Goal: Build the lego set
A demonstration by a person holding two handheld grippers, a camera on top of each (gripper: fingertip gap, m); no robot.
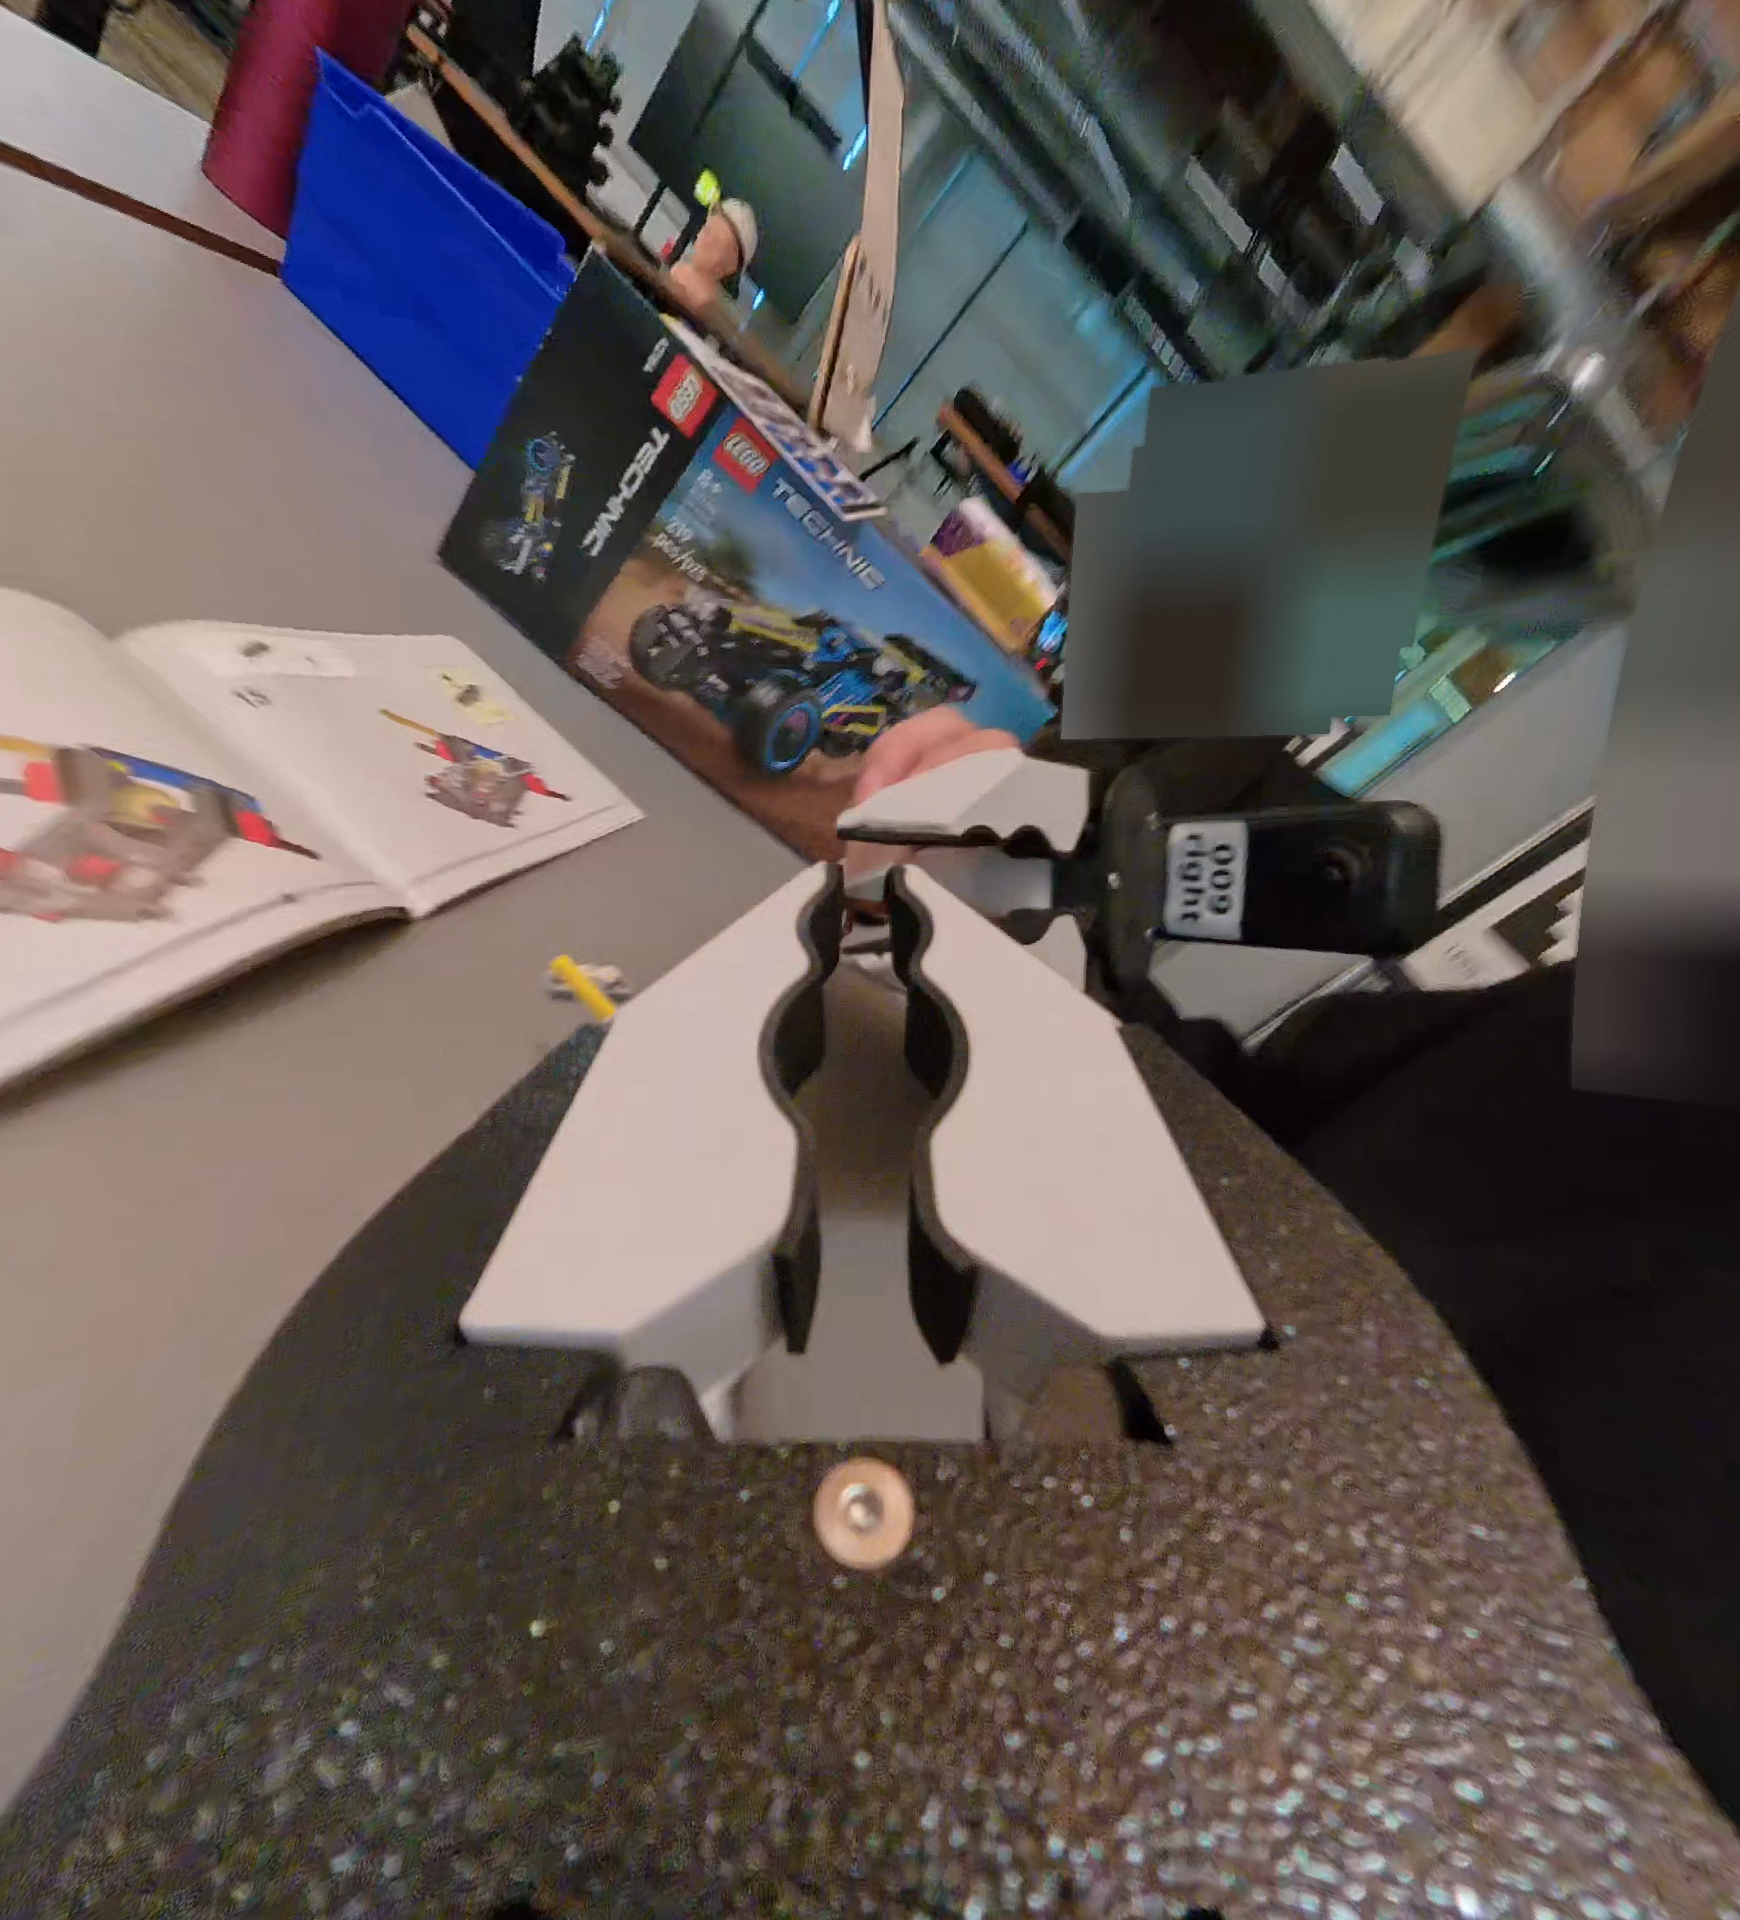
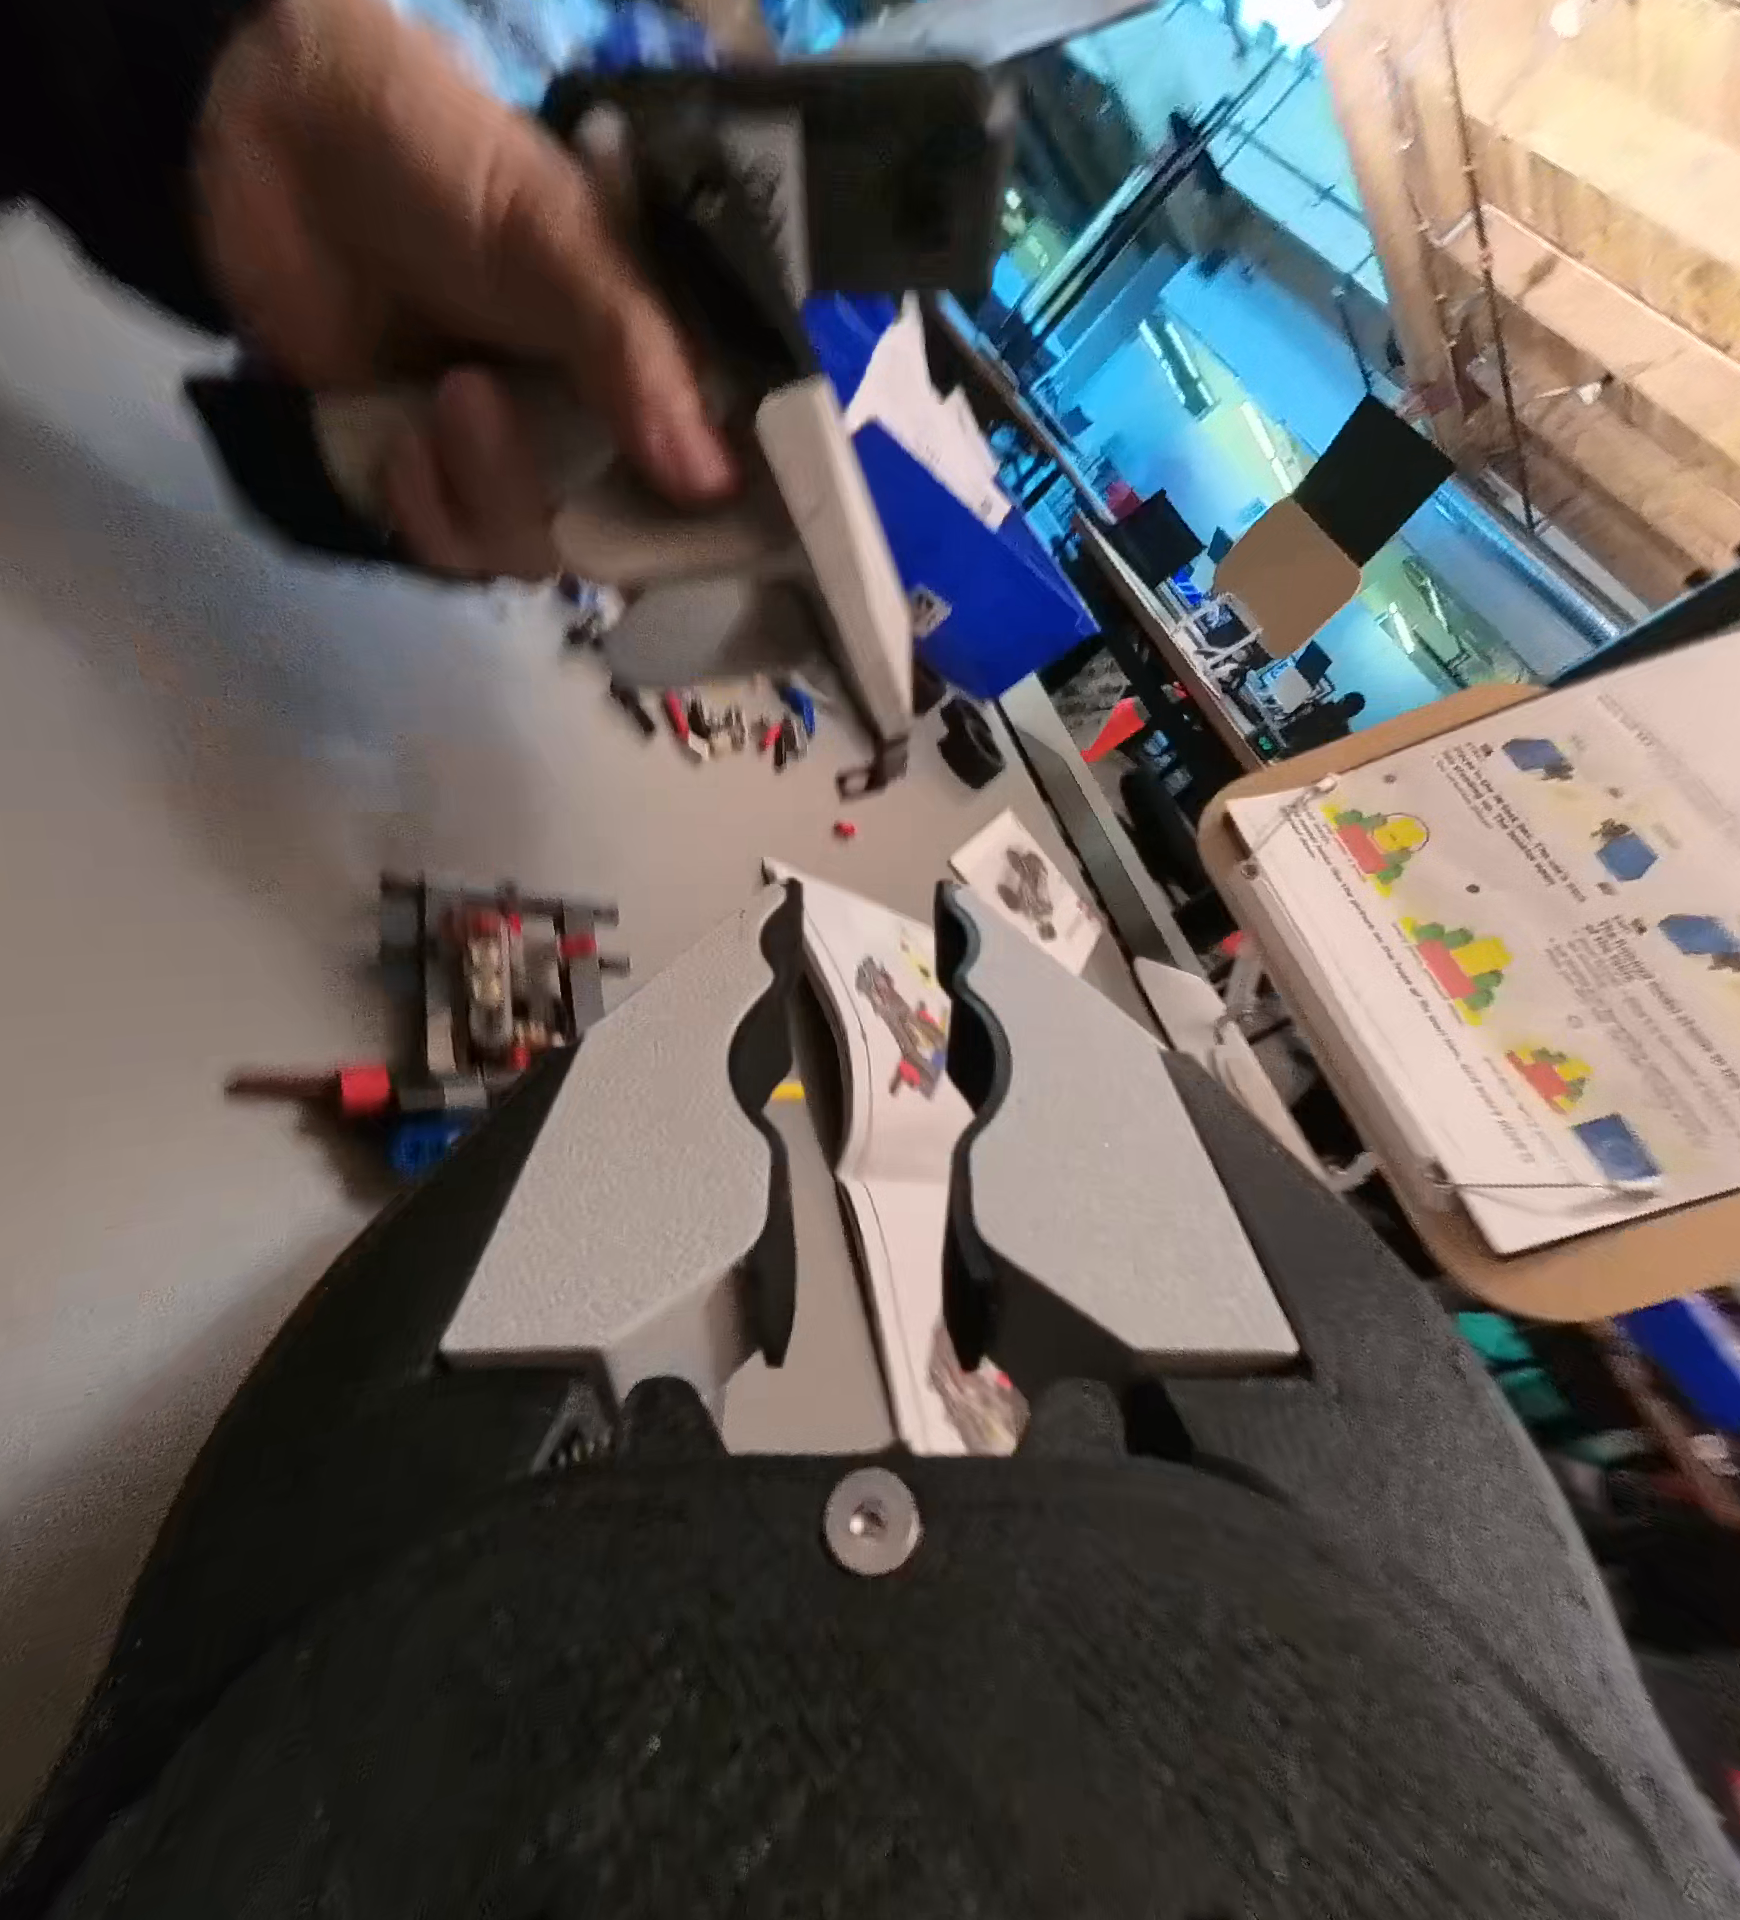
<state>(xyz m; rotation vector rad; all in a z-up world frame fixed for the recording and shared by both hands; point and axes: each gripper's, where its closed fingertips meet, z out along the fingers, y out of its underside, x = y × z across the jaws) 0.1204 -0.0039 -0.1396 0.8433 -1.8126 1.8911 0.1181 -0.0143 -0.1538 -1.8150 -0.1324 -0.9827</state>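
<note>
My left gripper (image 1: pixel 861 883) is nearly closed, and a small dark piece (image 2: pixel 861 777) shows at its tip in the right wrist view, held above the table. In the right wrist view a hand holds that gripper (image 2: pixel 876 764) at the top. My right gripper (image 2: pixel 866 904) is open and empty; its upper finger (image 1: pixel 949 805) reaches in from the right, just beyond my left fingertips. A partly built grey frame with red parts (image 2: pixel 492 977) lies on the grey table (image 2: pixel 170 779). The open instruction booklet (image 1: pixel 253 769) lies on the left and also shows behind my right fingers (image 2: pixel 892 997).
Loose pieces (image 2: pixel 720 717), a black wheel (image 2: pixel 970 743) and a small red piece (image 2: pixel 843 828) lie on the table. A yellow axle piece (image 1: pixel 580 982) lies near the booklet. The set's box (image 1: pixel 741 582) and a blue bin (image 1: pixel 409 260) stand behind. A clipboard with a sheet (image 2: pixel 1531 935) is at right. The grippers are tip to tip, or close to it.
</note>
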